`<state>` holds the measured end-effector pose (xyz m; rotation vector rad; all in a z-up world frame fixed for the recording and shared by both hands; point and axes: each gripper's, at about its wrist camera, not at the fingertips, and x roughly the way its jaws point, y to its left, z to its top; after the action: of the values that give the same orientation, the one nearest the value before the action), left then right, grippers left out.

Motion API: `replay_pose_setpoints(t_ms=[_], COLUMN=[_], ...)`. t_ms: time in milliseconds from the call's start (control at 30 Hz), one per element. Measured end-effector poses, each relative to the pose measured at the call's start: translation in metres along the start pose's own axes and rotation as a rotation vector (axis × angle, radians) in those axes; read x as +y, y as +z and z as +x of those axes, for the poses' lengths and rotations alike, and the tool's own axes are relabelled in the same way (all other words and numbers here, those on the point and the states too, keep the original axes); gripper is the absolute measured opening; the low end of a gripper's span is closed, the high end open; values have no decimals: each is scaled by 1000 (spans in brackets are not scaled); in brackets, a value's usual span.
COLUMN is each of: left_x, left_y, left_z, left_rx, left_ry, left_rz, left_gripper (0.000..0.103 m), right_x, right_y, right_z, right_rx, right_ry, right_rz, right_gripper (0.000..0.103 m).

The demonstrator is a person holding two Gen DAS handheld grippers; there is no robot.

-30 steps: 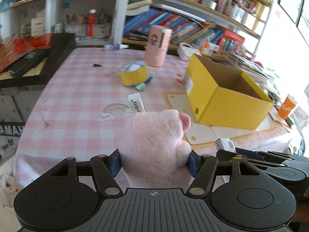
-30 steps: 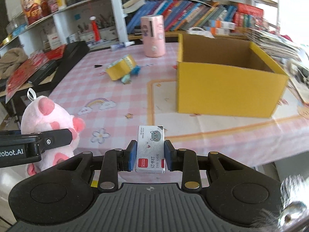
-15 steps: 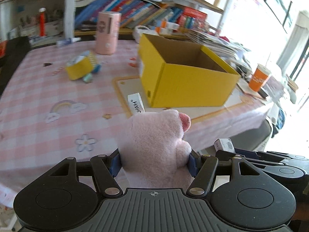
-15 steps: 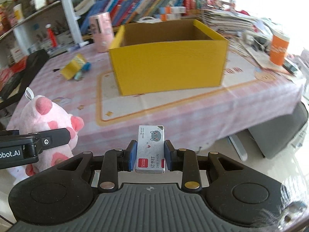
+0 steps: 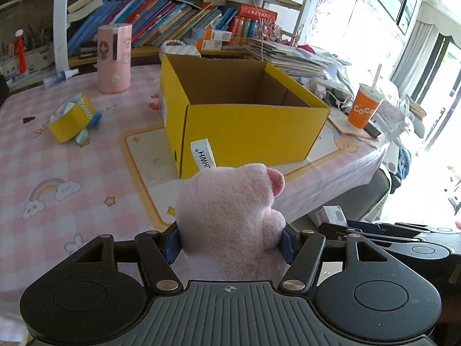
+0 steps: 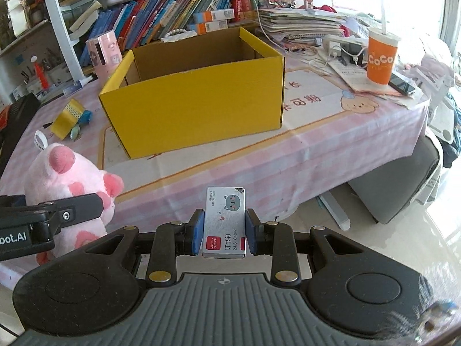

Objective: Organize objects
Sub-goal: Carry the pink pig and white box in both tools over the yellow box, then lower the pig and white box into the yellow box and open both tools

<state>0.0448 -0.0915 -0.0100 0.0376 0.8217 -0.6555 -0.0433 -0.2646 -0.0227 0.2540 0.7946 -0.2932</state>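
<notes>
The pink checked table [image 5: 72, 155] carries an open yellow cardboard box [image 5: 245, 121] at 12 o'clock. The left tool [image 5: 230, 240] pinches a pink pig plush [image 5: 227, 216] at 6 o'clock before it. The right tool [image 6: 224, 232] pinches a small staple box [image 6: 224, 222], off the table's edge.

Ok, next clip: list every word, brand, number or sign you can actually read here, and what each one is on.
"CoCo": orange cup.
"JHWH": white tag on the pink plush toy.
"订书钉", "24/6": small staple box in the right gripper.
"oot.AI" (cut off): body of the left gripper.
Tablecloth characters: upside down, not legible.
Book spines: too small.
</notes>
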Motion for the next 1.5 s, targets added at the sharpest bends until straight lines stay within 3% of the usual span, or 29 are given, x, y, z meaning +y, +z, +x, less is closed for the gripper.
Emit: replay_pose_setpoints(t_ms=[233, 400, 633, 867, 1067, 1267, 1500], left_x=[-7, -14, -26, -32, -34, -30, -20], left_y=[16, 37, 82, 116, 129, 135, 134], left_z=[8, 5, 15, 51, 88, 114, 146], left_rx=[-40, -154, -293, -311, -266, -227, -121], left_ry=[8, -6, 18, 76, 128, 141, 235], left_rz=[15, 36, 78, 74, 61, 17, 12], left_gripper=[64, 64, 64, 64, 65, 65, 65], right_x=[-5, -12, -21, -33, -34, -25, -17], right_y=[18, 41, 102, 166, 199, 213, 221], right_z=[8, 3, -4, 18, 60, 111, 155], right_rx=[-19, -107, -286, -362, -325, -213, -82], right_ry=[0, 6, 10, 61, 109, 175, 226], right_rz=[-22, -39, -91, -120, -178, -224, -263], right_gripper=[28, 28, 28, 28, 28, 28, 28])
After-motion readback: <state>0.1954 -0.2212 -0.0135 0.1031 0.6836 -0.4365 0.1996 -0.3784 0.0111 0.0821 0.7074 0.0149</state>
